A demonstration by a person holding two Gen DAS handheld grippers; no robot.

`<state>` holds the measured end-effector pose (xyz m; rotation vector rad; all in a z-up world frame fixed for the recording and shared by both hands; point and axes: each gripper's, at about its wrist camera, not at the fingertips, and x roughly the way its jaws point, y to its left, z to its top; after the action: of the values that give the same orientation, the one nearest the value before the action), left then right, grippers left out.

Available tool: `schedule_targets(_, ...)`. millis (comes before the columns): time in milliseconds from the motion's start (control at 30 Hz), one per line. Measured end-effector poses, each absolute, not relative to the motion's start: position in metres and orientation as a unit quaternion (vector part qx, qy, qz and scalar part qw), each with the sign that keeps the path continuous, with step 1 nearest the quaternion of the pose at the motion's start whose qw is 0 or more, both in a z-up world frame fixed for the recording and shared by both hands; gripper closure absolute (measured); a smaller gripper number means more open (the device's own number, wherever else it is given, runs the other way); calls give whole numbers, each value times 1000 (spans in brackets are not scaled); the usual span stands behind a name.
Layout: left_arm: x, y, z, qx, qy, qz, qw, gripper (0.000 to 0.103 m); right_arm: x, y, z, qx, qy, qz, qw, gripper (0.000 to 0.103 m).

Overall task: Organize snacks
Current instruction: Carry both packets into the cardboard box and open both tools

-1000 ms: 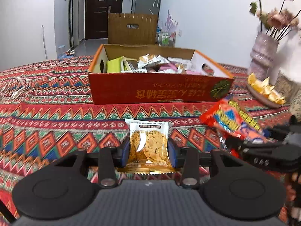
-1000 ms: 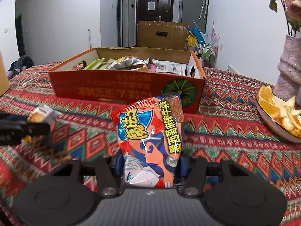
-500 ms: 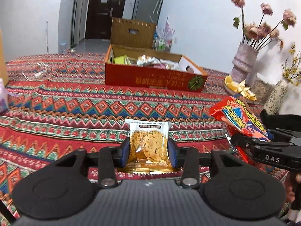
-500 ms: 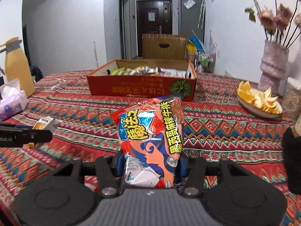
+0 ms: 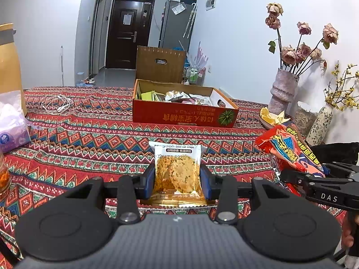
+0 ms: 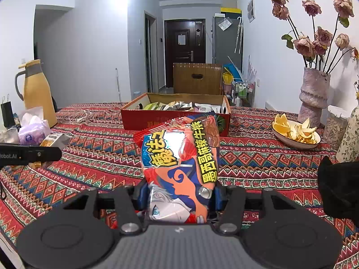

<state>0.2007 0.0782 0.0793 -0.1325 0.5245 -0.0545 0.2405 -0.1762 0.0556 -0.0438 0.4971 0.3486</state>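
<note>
Between the left gripper's (image 5: 177, 180) pads, clamped on a crisp packet (image 5: 177, 170), right gripper (image 6: 179, 196) pinching a slippery chip bag (image 6: 180, 163), box (image 5: 182, 115) well ahead, so risking drops.

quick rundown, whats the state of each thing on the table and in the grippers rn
left gripper: shut on cracker pack
cracker pack: sealed, upright, held
right gripper: shut on red bag
red bag: sealed, upright, held
box: open, snacks inside
bowl: holds orange peels
door: closed
cable: loose on cloth
</note>
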Motion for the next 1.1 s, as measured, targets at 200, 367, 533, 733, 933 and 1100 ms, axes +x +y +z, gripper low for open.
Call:
schedule_targets(200,218,77,94,-53,237,-32,970,62,255,-177,63,-28,229,172,958,51)
schedule_targets(367,253,82,113,-56,221,-49,972,62,286,-176,78,-43,213,178,960,51)
schedule_targets(533,301,86,126,-43,208,-50,976,62,327,-170,101,-67,185,184,963,51)
schedule_targets(733,370,100,140,-56,196,-56,978,62,396,-156,121,-80,164,204,962,51)
schedule_targets(933,450,108,142,-45,183,-48,981,62,490,-143,123,-80,163,212,960,51)
schedule_targets(1100,538,116,120,-49,215,-19,975,62,590,-130,103,-69,211,202,954,51)
